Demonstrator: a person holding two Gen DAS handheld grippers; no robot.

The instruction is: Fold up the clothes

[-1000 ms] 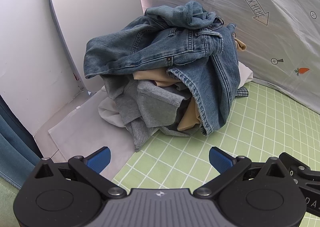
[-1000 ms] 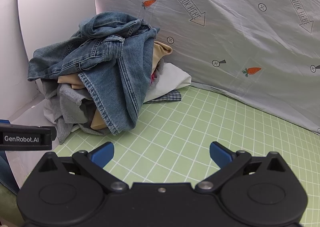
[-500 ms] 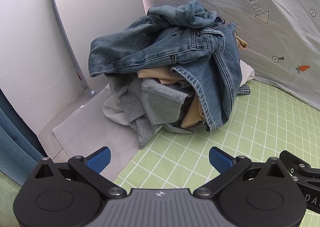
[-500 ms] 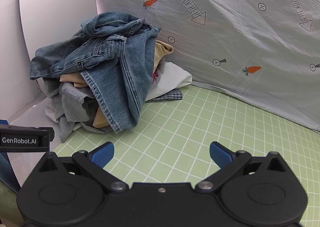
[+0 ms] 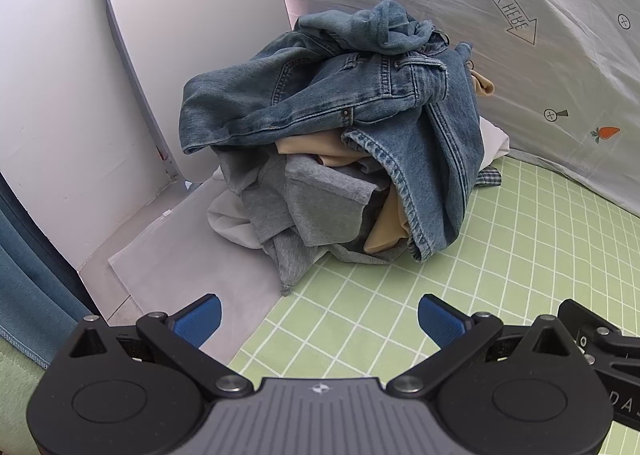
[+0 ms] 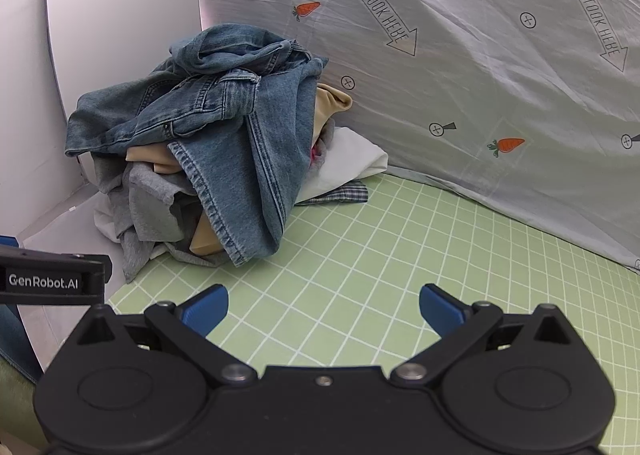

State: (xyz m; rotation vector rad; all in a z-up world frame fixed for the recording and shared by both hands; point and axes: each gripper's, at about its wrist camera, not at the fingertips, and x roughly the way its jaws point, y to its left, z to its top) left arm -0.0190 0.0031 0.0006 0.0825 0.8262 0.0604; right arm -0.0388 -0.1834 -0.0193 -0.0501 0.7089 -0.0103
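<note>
A heap of clothes sits at the back left of the green grid mat (image 5: 500, 255) (image 6: 400, 255). Blue denim jeans (image 5: 352, 95) (image 6: 224, 123) lie on top, draped down the front. Under them are a grey knit garment (image 5: 320, 207) (image 6: 156, 203), a tan piece (image 5: 384, 231) (image 6: 332, 103), white cloth (image 6: 352, 159) and a plaid corner (image 6: 344, 191). My left gripper (image 5: 319, 317) is open and empty, short of the heap. My right gripper (image 6: 323, 307) is open and empty over bare mat, right of the heap.
A grey sheet printed with carrots and arrows (image 5: 540, 35) (image 6: 460, 75) hangs behind the mat. White panels (image 5: 100, 75) (image 6: 100, 15) wall in the left side. A grey liner (image 5: 180, 255) lies left of the mat. The other tool's body (image 6: 52, 279) shows at the right view's left edge.
Both views have shifted slightly, so the heap sits a little to the right and lower in frame. Both grippers stay open and the clothes have not moved.
</note>
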